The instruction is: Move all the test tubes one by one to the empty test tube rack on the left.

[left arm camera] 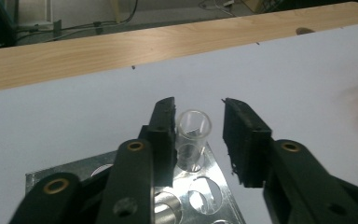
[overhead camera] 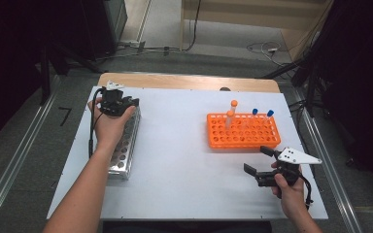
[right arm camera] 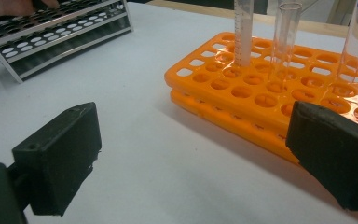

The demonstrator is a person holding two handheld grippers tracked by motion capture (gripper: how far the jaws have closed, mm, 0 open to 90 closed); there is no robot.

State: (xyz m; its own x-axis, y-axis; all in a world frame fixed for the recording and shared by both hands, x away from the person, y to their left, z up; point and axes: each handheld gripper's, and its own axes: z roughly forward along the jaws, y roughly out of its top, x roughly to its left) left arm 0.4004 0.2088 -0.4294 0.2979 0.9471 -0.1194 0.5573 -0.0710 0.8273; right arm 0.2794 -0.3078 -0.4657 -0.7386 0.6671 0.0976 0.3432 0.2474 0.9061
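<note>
Black jaws of the left gripper (left arm camera: pixel 198 135) stand parted around a clear test tube (left arm camera: pixel 192 140) seated in the metal rack (left arm camera: pixel 205 196). Releasing seems underway; next, lift straight away. Right gripper (overhead camera: pixel 261 162) waits open.

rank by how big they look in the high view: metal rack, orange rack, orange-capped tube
1. Orange rack, a little larger.
2. Metal rack, longer but narrower; the left arm hides part of it, so these two are close.
3. Orange-capped tube, by far the smallest.

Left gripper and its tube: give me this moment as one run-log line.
left gripper: open, jaws astride clear tube | tube: standing in metal rack hole | right gripper: open, empty, near orange rack
</note>
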